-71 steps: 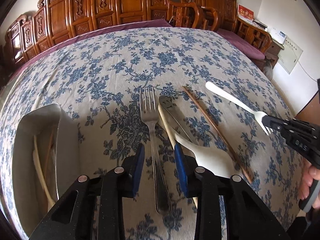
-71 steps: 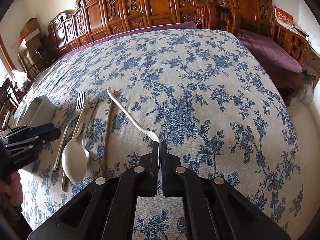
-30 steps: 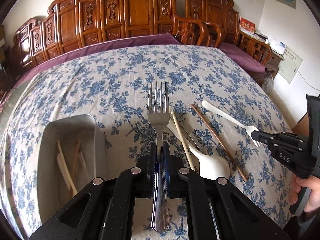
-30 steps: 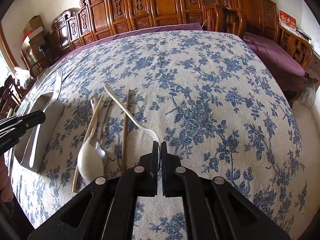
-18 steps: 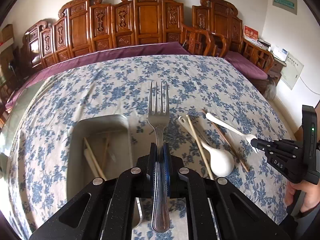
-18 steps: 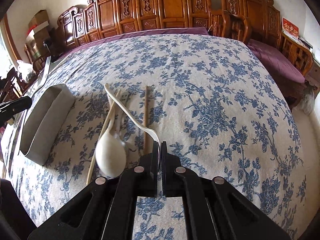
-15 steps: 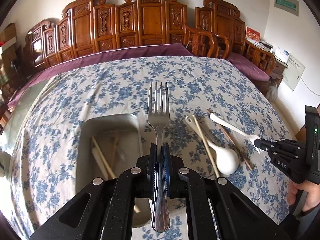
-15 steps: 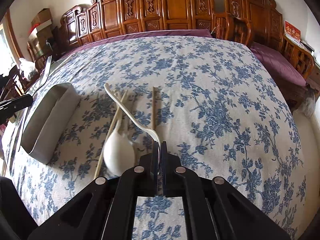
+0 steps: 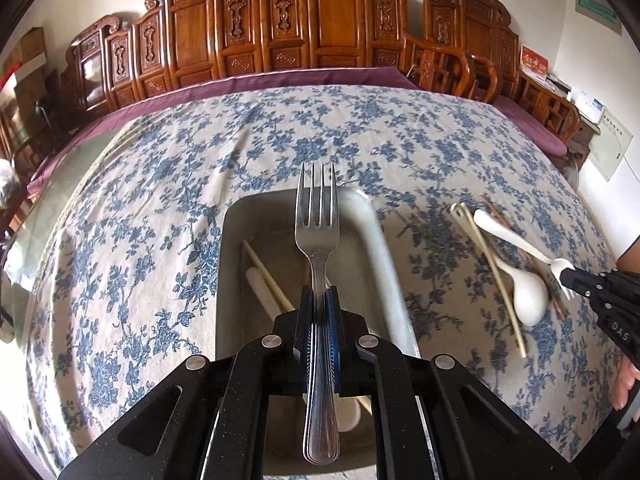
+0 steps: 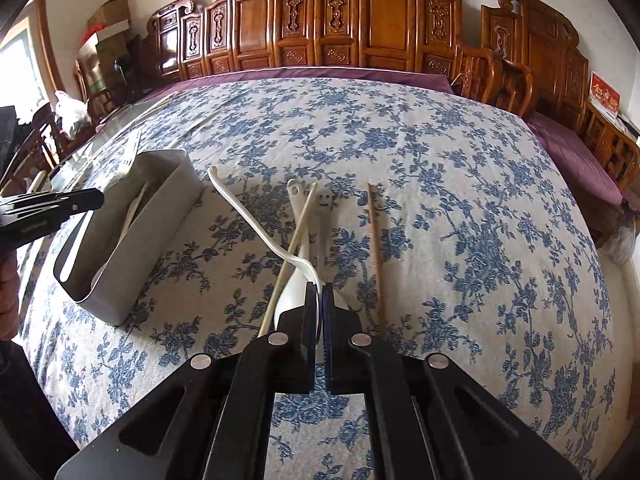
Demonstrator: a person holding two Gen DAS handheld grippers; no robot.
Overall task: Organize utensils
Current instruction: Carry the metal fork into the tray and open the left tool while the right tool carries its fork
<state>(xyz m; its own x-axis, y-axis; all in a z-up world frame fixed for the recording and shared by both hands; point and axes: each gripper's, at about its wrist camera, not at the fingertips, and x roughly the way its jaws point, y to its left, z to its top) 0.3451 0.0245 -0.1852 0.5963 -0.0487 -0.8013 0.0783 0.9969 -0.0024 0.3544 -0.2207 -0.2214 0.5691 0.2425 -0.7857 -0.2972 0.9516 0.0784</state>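
Left gripper (image 9: pixel 319 300): clamping tight on a metal fork (image 9: pixel 318 240) by its handle, tines pointing forward, and hanging over the grey bin (image 9: pixel 376 240).

Grey bin: sitting on the floral tablecloth (image 9: pixel 160 200) covering the tabletop, and holding a pale chopstick (image 9: pixel 266 276) and a white utensil lying inside.

Right gripper (image 10: pixel 319 292): pinching shut on the tine end of a white plastic fork (image 10: pixel 248 220), whose handle is arcing up and toward the bin.

White spoon (image 10: pixel 298 280): lying on the cloth beneath that fork, a light chopstick (image 10: pixel 288 256) crossing it.

Brown chopstick (image 10: pixel 375 248): lying just to the right, apart from the spoon.

Carved wooden chairs (image 10: pixel 360 20): standing behind.
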